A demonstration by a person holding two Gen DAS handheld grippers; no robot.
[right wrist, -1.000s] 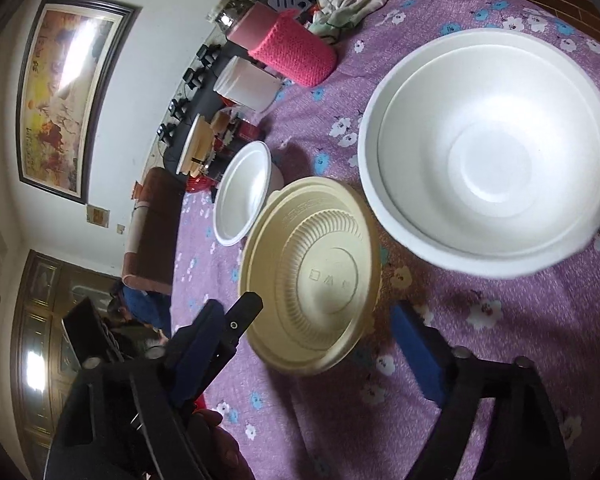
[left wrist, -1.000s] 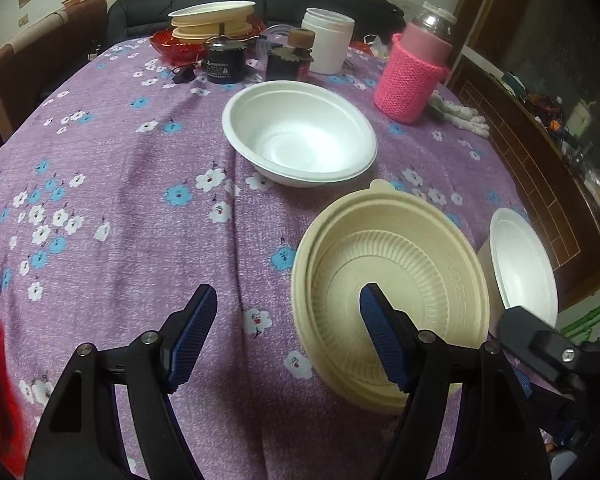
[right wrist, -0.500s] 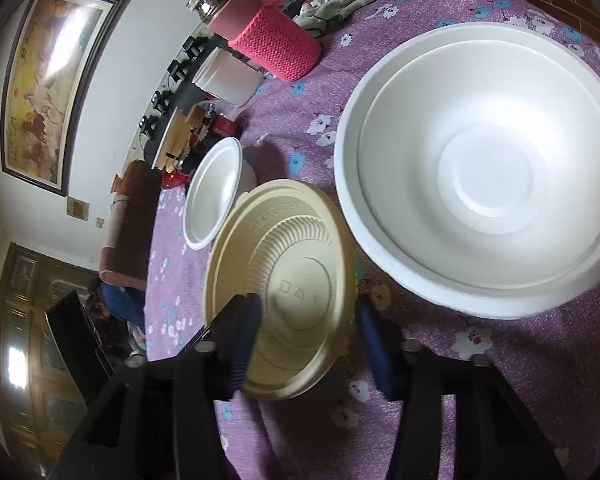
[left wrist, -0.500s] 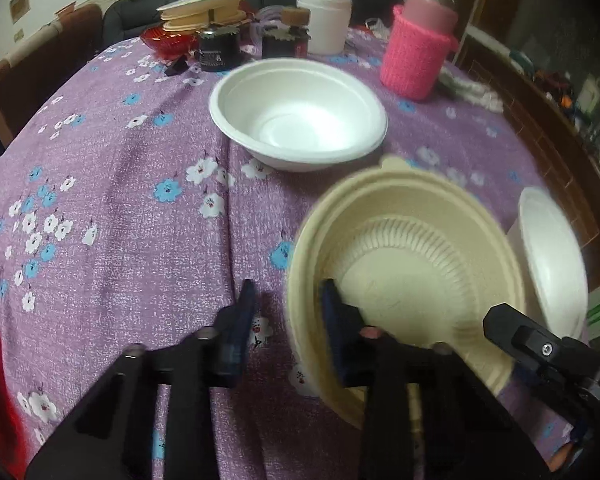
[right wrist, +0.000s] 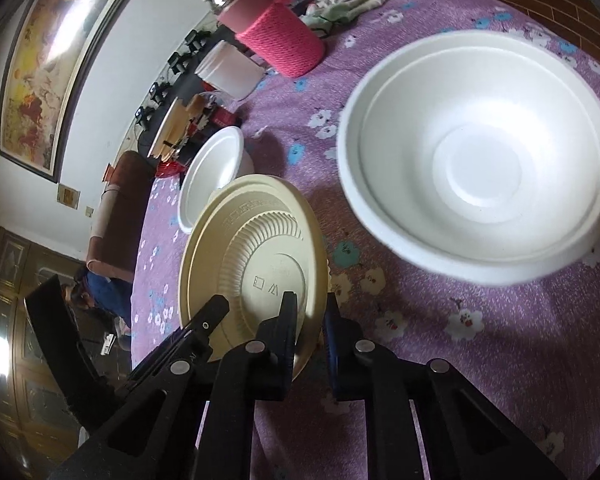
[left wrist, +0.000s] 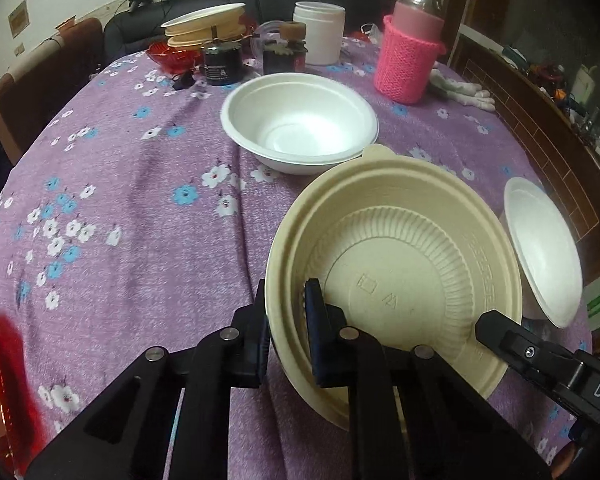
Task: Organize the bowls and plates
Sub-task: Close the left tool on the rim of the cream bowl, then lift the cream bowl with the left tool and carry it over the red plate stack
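A cream ribbed bowl (left wrist: 400, 280) is tilted up off the purple flowered tablecloth. My left gripper (left wrist: 288, 320) is shut on its left rim. My right gripper (right wrist: 310, 320) is shut on the opposite rim of the same cream bowl (right wrist: 260, 264). A white foam bowl (left wrist: 300, 128) sits beyond it in the left wrist view, also shown small in the right wrist view (right wrist: 212, 176). A second white foam bowl (right wrist: 480, 160) sits close on the right in the right wrist view and shows edge-on in the left wrist view (left wrist: 544, 256).
At the table's far side stand a pink knitted bottle (left wrist: 410, 56), a white jar (left wrist: 320, 32), dark jars (left wrist: 222, 64), a red dish (left wrist: 172, 56) and stacked cream plates (left wrist: 204, 24). White gloves (left wrist: 460, 88) lie right. A red object (left wrist: 0, 380) is at lower left.
Both grippers went from wide open to shut on opposite rims of the cream bowl. The bowl has tipped up off the cloth.
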